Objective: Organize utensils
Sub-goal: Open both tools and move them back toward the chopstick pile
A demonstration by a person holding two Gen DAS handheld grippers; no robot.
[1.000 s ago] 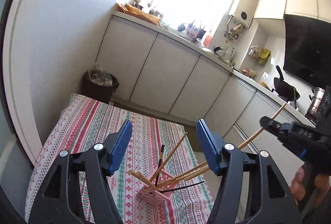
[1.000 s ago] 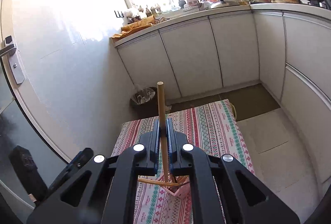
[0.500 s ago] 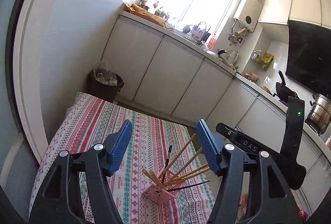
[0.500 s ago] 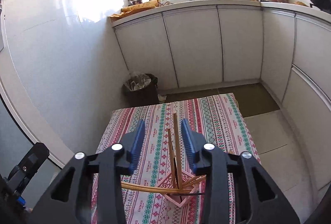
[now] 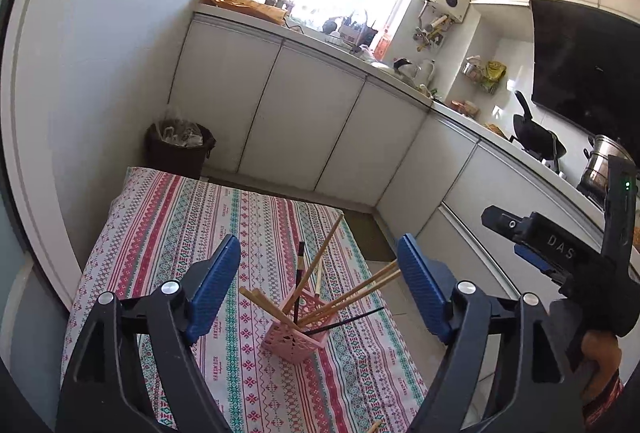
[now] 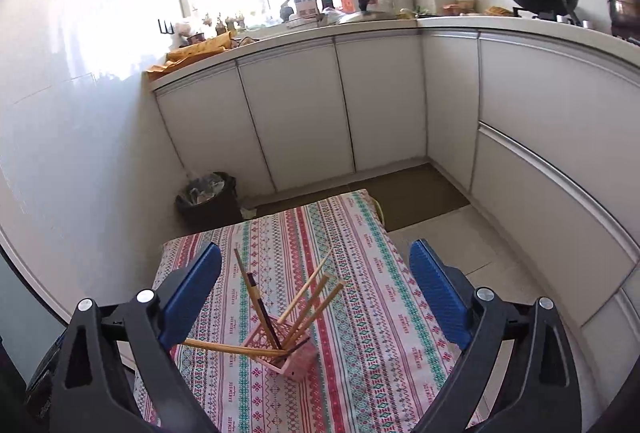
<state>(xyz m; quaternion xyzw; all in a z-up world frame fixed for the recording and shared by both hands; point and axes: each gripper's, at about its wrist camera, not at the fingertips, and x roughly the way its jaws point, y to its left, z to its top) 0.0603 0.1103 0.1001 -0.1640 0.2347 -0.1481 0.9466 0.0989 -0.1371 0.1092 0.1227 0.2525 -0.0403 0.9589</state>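
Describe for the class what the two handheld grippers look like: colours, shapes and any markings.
Both grippers, the left gripper and the right gripper, have black frames with triangular cut-outs and silver round bolt heads. Their jaws carry blue ribbed pads. Seen from the left wrist camera, the right gripper's black body bears the white letters DAS and a small green light. A patterned sleeve shows at the wrist.

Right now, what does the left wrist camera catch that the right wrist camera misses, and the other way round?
Only the left wrist view shows the right gripper from outside, held by a hand, and one more wooden chopstick tip at the bottom edge.

Only the right wrist view shows that gripper's blue pads wide apart with nothing between; they have just been opening.

Both show the pink slotted plastic holder with wooden and black chopsticks leaning in it, on the striped patterned tablecloth, and the dark waste bin.
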